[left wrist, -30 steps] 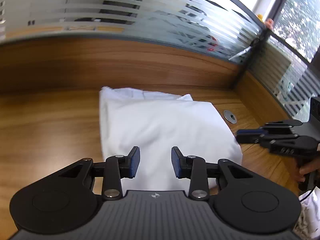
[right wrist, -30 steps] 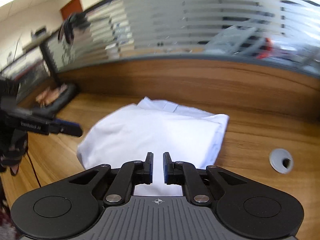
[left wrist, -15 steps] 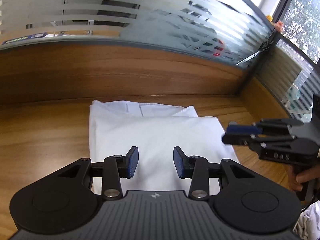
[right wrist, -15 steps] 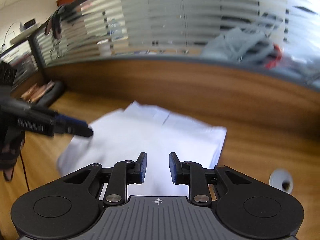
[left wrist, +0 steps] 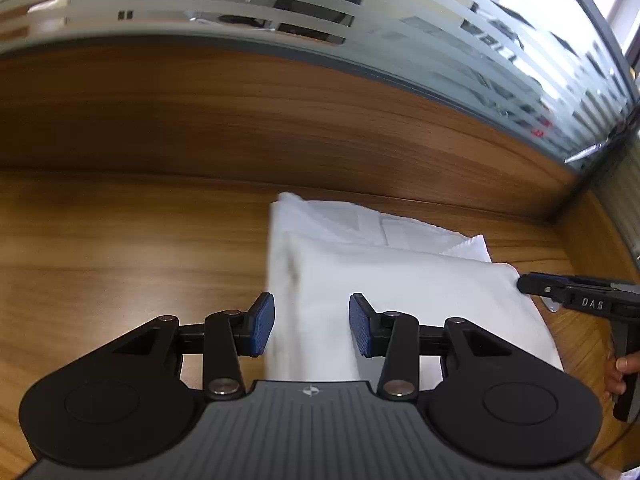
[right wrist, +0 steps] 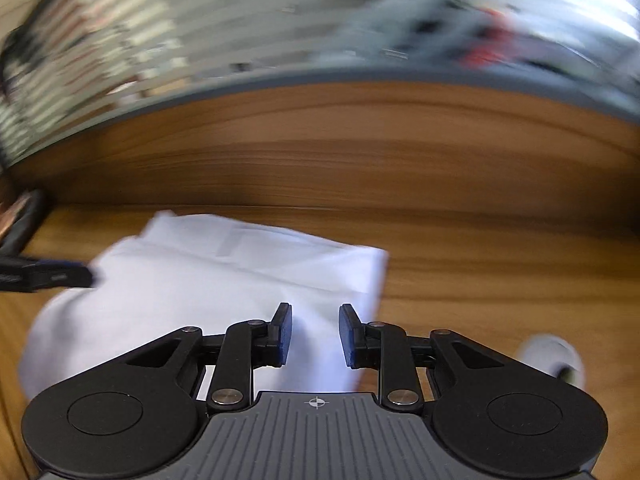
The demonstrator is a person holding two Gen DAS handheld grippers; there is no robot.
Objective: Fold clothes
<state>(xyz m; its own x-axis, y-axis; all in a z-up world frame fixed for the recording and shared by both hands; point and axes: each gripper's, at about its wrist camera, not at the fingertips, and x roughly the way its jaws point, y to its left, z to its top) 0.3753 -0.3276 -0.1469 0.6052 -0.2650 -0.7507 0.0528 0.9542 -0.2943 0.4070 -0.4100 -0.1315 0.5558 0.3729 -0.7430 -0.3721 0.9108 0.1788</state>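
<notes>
A folded white garment [left wrist: 400,292] lies flat on the wooden desk [left wrist: 120,264], right of centre in the left wrist view and left of centre in the right wrist view [right wrist: 208,280]. Its cloth is smooth and matte, folded into a rough rectangle with soft, rounded edges; along the far side a narrower layer shows a crisp seam and a pointed corner. A faint grey shadow or crease runs down its left fold in the left wrist view. The near edge is hidden behind each gripper's body.

The left gripper [left wrist: 311,330] hangs above the garment's left edge, its jaws opening and nothing between them; the pads are blue and finely ribbed, on black hinged arms. The right gripper [right wrist: 315,336] hangs over the garment's right part, jaws parted with a clear gap, gripping nothing. In the left wrist view the right gripper [left wrist: 532,285] enters from the right edge with its tip at the garment's right corner; white letters on its side read "DAS", and fingertips [left wrist: 624,368] hold its handle, mostly cut off.

The desk is warm, striped wood grain with a matching upright panel [left wrist: 280,120] behind. Above that, frosted striped glass [left wrist: 360,12]. A pale round grommet [right wrist: 554,356] sits in the desk at lower right of the right wrist view, which is smeared by motion blur, so its background cannot be read.
</notes>
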